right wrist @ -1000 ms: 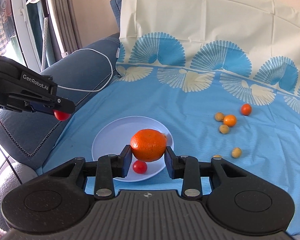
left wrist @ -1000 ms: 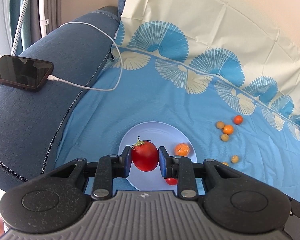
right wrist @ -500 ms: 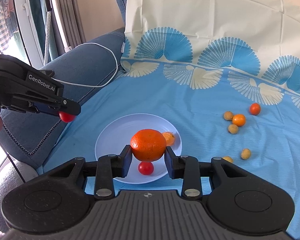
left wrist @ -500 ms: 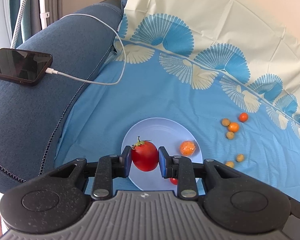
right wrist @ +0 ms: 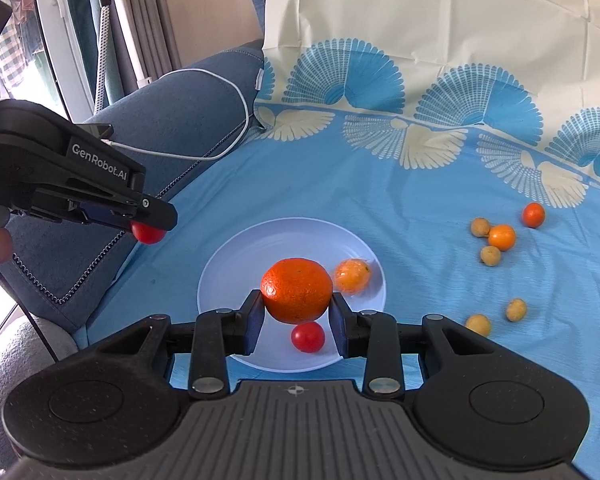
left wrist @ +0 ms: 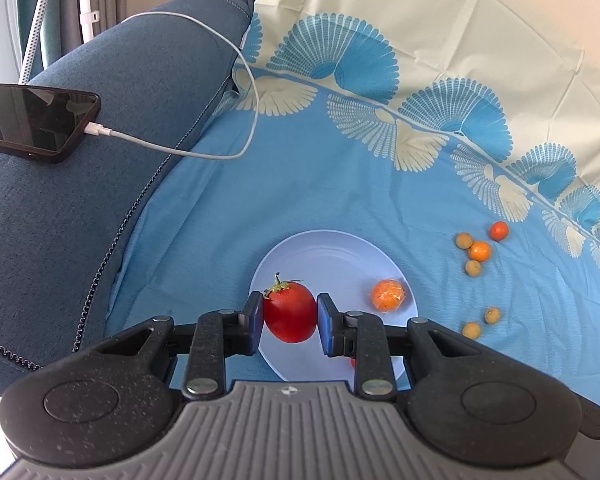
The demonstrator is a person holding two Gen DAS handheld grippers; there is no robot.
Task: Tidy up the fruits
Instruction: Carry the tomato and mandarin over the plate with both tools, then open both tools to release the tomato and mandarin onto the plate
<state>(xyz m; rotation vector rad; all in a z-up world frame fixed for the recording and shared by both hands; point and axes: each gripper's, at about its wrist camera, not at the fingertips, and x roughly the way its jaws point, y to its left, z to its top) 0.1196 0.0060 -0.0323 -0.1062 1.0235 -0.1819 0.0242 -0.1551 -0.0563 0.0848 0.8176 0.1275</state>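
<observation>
My left gripper (left wrist: 289, 322) is shut on a red tomato (left wrist: 290, 312) with a green stem, held above the near left part of a pale blue plate (left wrist: 332, 252). In the right wrist view the left gripper (right wrist: 150, 226) shows at the left with the tomato (right wrist: 150, 234) in it. My right gripper (right wrist: 296, 322) is shut on a large orange (right wrist: 297, 290) above the plate (right wrist: 236, 264). On the plate lie a small wrapped orange fruit (right wrist: 352, 276) and a cherry tomato (right wrist: 308, 337).
Several small orange and yellowish fruits (right wrist: 502, 238) lie loose on the blue cloth right of the plate. A phone (left wrist: 36, 122) with a white cable (left wrist: 220, 156) rests on the sofa arm at the left. The sofa back rises behind.
Both grippers have risen and pulled back a little, still holding their fruits. The plate and loose fruits have not moved.
</observation>
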